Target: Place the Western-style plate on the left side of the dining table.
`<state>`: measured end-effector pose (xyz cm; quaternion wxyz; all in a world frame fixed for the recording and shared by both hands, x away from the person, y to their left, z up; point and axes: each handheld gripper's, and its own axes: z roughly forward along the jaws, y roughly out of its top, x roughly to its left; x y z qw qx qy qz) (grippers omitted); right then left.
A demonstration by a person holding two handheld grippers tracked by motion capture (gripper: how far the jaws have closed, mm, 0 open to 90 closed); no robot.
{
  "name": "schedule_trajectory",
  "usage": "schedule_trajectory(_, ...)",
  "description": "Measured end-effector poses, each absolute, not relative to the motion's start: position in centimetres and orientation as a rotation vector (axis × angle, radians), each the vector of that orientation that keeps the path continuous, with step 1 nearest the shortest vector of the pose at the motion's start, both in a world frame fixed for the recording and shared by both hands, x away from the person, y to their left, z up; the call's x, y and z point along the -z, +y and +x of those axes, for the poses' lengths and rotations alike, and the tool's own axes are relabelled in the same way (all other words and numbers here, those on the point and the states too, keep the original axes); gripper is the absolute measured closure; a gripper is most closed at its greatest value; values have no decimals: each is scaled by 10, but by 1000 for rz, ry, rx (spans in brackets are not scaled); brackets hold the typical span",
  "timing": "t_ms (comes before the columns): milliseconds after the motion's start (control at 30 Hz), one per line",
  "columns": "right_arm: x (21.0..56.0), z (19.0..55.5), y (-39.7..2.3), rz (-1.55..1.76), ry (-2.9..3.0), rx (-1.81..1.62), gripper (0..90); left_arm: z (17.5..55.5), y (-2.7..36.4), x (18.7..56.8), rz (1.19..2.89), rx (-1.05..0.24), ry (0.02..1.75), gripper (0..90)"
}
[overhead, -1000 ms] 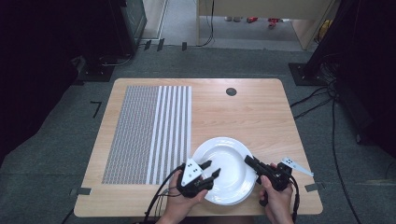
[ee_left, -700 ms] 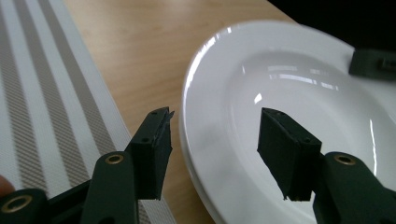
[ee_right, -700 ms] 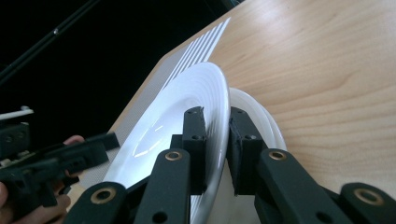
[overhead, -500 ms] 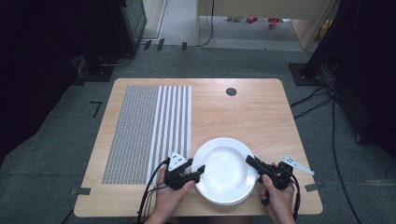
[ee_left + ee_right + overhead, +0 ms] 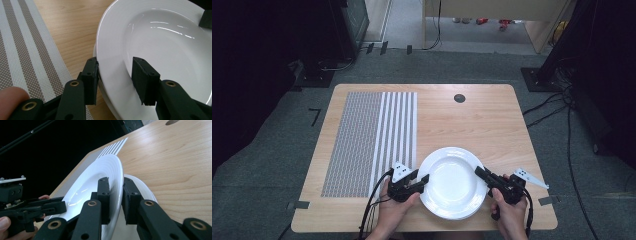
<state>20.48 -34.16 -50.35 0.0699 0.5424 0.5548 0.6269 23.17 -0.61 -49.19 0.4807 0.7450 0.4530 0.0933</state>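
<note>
The right gripper [image 5: 115,195] has its jaws pinched on the rim of the top round white ceramic plate [image 5: 454,181], one jaw above and one below, tilting that edge clear of a second white plate [image 5: 142,186] stacked beneath. The left gripper [image 5: 115,80] straddles the opposite rim: its jaws have just been closing, with the rim between them, the outer pad touching the edge while the inner pad stands apart above the plate's well, so the grip is not yet made. Holding at two opposite rims would likely let the top plate be lifted level off the stack. The stack sits at the near edge of the light wooden desk [image 5: 492,125], just right of a grey-and-white striped woven placemat [image 5: 372,140], the probable destination.
</note>
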Motion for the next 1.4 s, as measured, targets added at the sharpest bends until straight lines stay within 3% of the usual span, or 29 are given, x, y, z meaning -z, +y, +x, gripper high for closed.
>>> schedule_trajectory(833,483,201,-344,1628,1555,-2024,848,234,7,480,1674,-91,1095,691)
schedule_trajectory(1400,458,234,-287,1576,1691,-2055,852,243,73,461,1527,-102,1185,728)
